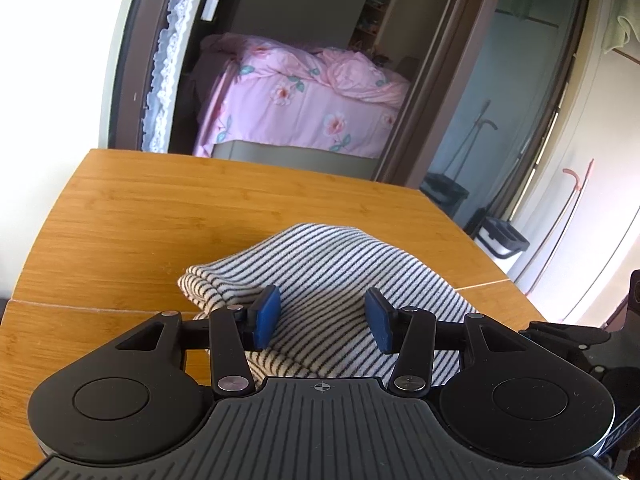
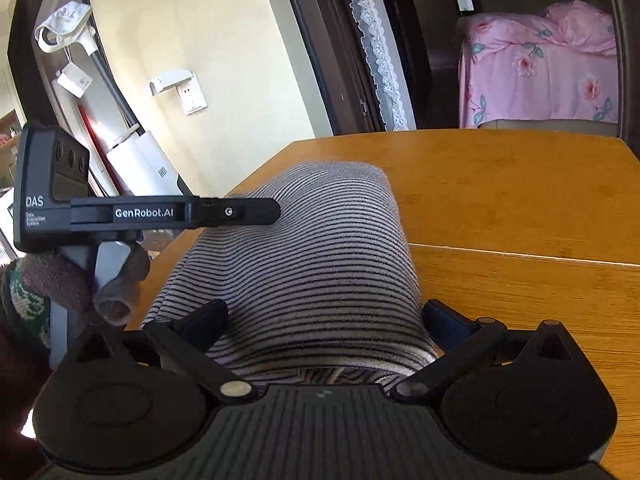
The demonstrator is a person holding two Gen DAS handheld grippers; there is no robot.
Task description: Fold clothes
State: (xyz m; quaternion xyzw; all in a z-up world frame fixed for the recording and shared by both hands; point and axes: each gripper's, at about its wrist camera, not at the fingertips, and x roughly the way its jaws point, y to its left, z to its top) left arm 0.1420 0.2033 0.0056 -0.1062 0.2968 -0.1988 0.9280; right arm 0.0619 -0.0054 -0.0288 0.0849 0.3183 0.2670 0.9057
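The honey-coloured bamboo worktop (image 1: 132, 208) is filling the middle band of both views, with a thin seam running across it and bare wood lying open toward the top of the frame and, in the right wrist view, across the whole right half. Its far corner is showing at centre right in the left wrist view, and its left edge is cutting diagonally through the lower left of the right wrist view.

The black-and-white striped knit garment (image 1: 332, 264) is lying on this worktop as a thick folded bundle, directly ahead of both tools. In the right wrist view the garment (image 2: 320, 248) is running with its long axis from the bottom centre up toward the middle of the frame, its stripes crossing that axis, and its left side is sitting close to the worktop's edge. In the left wrist view a rounded, layered fold is showing at centre left.

The right gripper (image 2: 324, 320) is standing wide apart, its jaws straddling the near end of the bundle without clamping; it appears the nearer tool. The left gripper (image 1: 323, 318) is also standing apart, its blue pads (image 1: 267, 316) hovering just over the cloth and gripping nothing. In the right wrist view the left tool is reaching in from the left, over the garment's upper left edge.

Any sliding or turning of the bundle probably has most room to the right.
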